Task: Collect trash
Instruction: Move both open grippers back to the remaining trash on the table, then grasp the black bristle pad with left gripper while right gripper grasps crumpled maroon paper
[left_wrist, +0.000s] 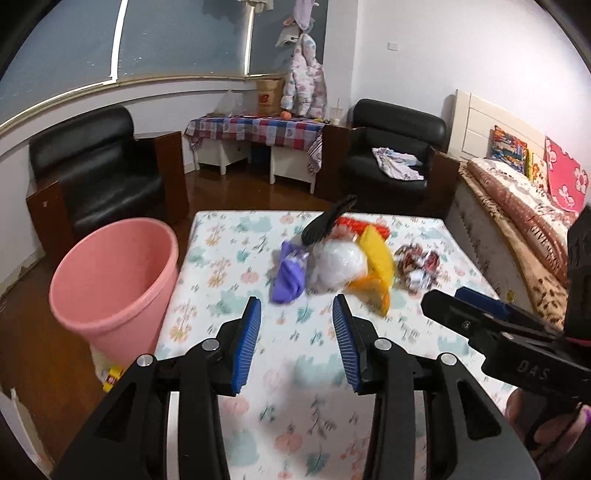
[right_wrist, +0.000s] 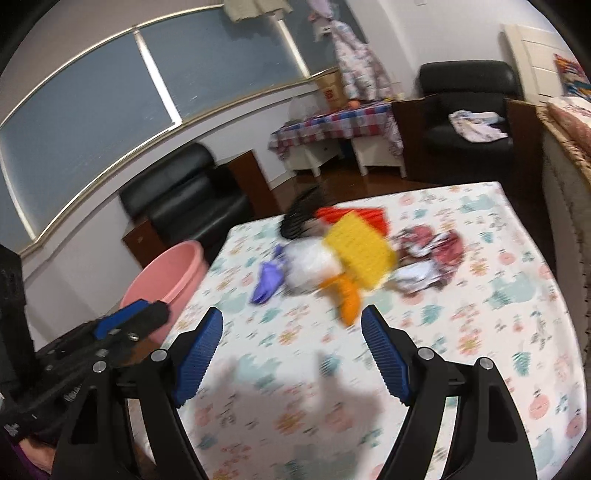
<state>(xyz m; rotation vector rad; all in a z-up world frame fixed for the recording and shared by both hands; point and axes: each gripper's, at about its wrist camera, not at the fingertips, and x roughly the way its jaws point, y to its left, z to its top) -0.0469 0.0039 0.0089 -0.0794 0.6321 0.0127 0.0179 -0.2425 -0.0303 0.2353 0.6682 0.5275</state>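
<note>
"DAS" stands on the right gripper (left_wrist: 443, 302) (other markings too blurred).

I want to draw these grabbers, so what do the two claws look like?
Both the left gripper and the right gripper are black plastic with triangular cut-outs and round silver bolts. Each finger carries a bright blue ribbed pad. White letters mark the right gripper's side in the left view.
</note>
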